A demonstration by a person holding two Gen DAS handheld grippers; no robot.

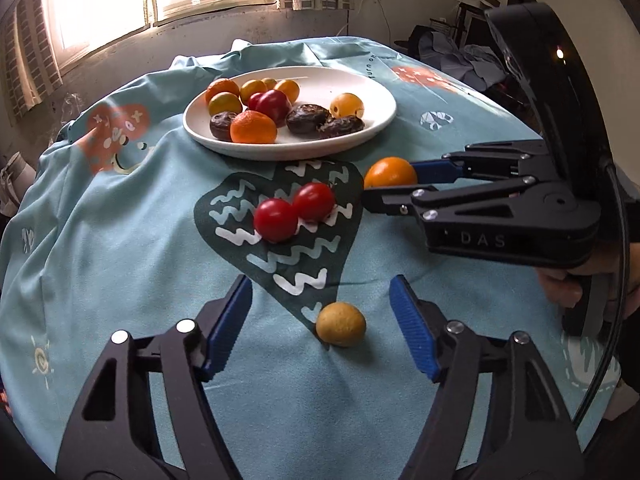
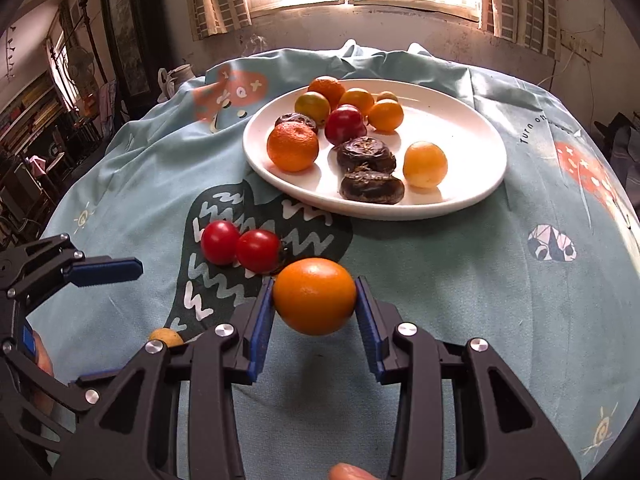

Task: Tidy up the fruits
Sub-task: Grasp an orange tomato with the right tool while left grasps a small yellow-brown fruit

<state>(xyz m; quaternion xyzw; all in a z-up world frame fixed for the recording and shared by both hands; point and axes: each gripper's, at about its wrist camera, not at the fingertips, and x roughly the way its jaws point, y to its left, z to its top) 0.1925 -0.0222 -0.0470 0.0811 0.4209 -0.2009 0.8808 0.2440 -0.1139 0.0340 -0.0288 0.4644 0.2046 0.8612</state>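
A white plate (image 1: 372, 92) (image 2: 472, 128) holds several fruits: oranges, a red one, a yellow one and dark wrinkled ones. Two red tomatoes (image 1: 294, 212) (image 2: 240, 248) lie on the cloth in front of it. A small tan fruit (image 1: 341, 324) (image 2: 165, 336) lies between the blue pads of my open left gripper (image 1: 322, 316), which hovers around it. My right gripper (image 2: 315, 300) (image 1: 370, 184) is shut on an orange fruit (image 2: 315, 295) (image 1: 390, 172) right of the tomatoes, near the plate's front rim.
A light blue patterned tablecloth (image 1: 120, 240) (image 2: 500, 300) covers the round table. A window and wall stand behind it. Clutter, shelves and furniture fill the room's sides. The left gripper shows at the left edge of the right wrist view (image 2: 108, 270).
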